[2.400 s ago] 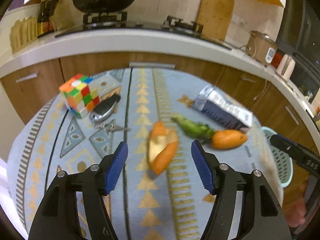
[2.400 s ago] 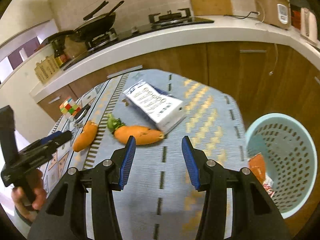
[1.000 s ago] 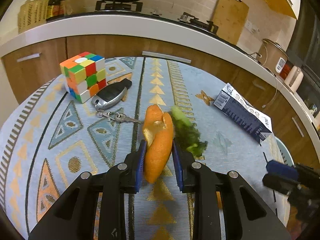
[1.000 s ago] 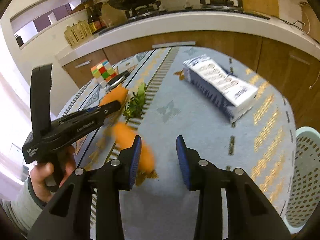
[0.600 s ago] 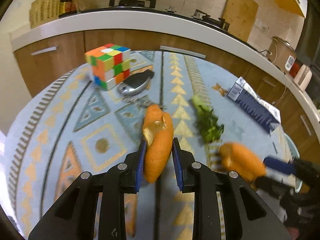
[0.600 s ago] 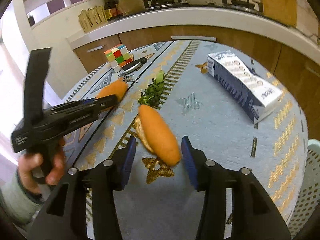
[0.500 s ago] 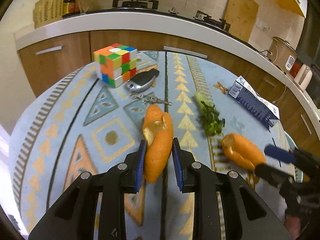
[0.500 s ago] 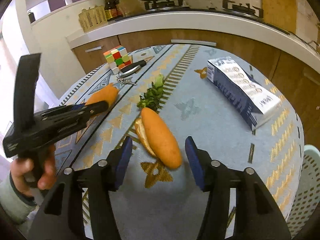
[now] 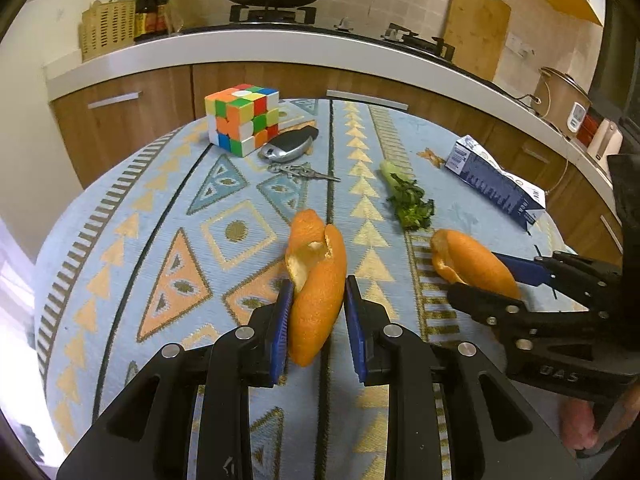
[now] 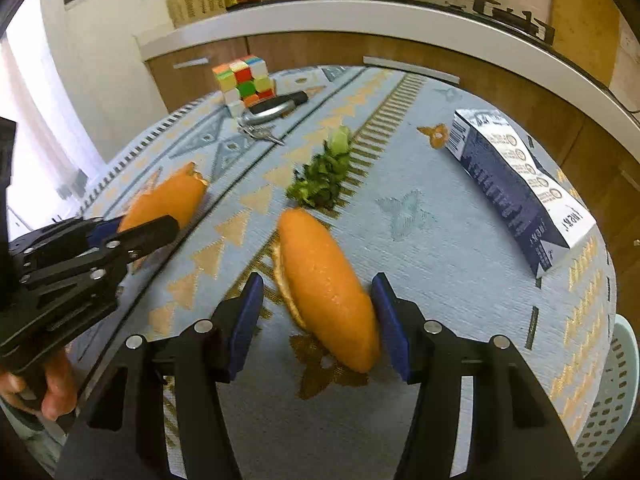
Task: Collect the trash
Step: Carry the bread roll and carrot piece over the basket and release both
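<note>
In the left wrist view, our left gripper (image 9: 316,318) is clamped on one orange peel (image 9: 316,280), held above the tablecloth (image 9: 160,220); we judge the grip firm enough to carry. In the right wrist view, our right gripper (image 10: 318,318) stands apart around a second peel (image 10: 326,292), one pad touching it. We should centre it, close gently across its width, then lift toward the basket (image 10: 612,392) at the table's edge.
</note>
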